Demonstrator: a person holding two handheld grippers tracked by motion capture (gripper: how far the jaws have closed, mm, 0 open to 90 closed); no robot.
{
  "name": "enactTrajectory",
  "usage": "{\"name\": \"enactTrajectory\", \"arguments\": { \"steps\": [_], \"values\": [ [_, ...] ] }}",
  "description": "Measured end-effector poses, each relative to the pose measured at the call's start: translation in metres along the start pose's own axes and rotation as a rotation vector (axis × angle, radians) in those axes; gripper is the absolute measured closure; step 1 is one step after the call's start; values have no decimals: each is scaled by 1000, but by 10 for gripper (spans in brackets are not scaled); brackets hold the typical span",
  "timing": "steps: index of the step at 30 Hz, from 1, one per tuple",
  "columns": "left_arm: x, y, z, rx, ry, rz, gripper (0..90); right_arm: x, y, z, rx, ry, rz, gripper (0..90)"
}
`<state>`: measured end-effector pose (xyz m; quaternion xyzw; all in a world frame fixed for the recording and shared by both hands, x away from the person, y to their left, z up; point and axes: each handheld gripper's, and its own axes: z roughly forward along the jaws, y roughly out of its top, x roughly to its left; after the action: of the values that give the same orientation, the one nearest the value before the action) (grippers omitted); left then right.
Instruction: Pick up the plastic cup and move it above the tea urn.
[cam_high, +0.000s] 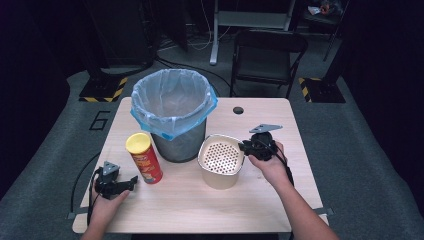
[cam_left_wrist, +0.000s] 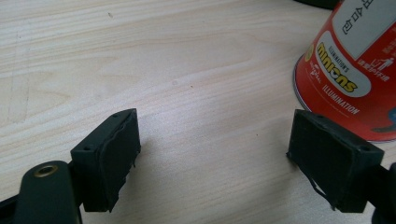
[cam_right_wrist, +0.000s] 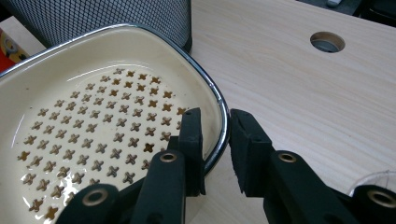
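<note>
Standing mid-table (cam_high: 280, 200), a mesh bin (cam_high: 172, 114) wears crinkly blue plastic. The right gripper (cam_right_wrist: 215, 140) pinches a cream perforated bowl's (cam_high: 220, 160) chrome rim; the left gripper (cam_left_wrist: 212, 158) gapes empty beside a red cylindrical can (cam_left_wrist: 350, 70).

bin (cam_high: 172, 117) at table (cam_high: 270, 200) back-centre; can (cam_high: 144, 158) front-left of it, strainer (cam_high: 220, 160) front-right. my left gripper (cam_high: 131, 183) just left of can, right gripper (cam_high: 244, 146) on strainer's right rim.
</note>
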<state>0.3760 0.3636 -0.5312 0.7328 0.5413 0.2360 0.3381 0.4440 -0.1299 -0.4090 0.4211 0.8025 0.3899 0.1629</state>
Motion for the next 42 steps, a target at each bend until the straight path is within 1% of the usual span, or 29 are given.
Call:
{"name": "enactTrajectory", "arguments": {
  "steps": [3,6,10,12,13,15,17,18,19,20,24,26,33,36,38,39,42],
  "values": [
    [0,0,0,0,0,0,164,0,-2,-3,2,4,-2,753],
    [0,0,0,0,0,0,164,0,-7,-10,11,15,-8,774],
    [0,0,0,0,0,0,164,1,-12,-17,15,12,-20,775],
    [0,0,0,0,1,2,164,2,-18,-24,14,28,-24,793],
    [0,0,0,0,1,2,164,2,-18,-24,14,28,-24,793],
    [0,0,0,1,3,6,164,3,-22,-29,17,43,-40,797],
    [0,0,0,1,3,6,164,4,-24,-30,17,47,-41,797],
    [0,0,0,0,4,6,164,5,-26,-33,20,55,-52,799],
    [0,0,0,0,4,6,164,5,-26,-33,20,55,-52,799],
    [0,0,0,0,1,1,164,5,-27,-35,22,68,-55,800],
    [0,0,0,0,1,0,164,6,-28,-36,26,78,-66,800],
    [0,0,0,0,2,2,164,6,-27,-36,28,79,-60,802],
    [0,0,0,1,3,6,163,6,-29,-37,25,92,-61,804],
    [0,0,0,0,1,1,164,7,-30,-38,23,102,-67,805],
    [0,0,0,0,1,2,164,8,-31,-39,25,105,-63,806],
    [0,0,0,0,1,2,164,8,-31,-39,23,111,-72,807],
    [0,0,0,0,3,5,164,9,-32,-39,21,111,-66,805]
  ]
}}
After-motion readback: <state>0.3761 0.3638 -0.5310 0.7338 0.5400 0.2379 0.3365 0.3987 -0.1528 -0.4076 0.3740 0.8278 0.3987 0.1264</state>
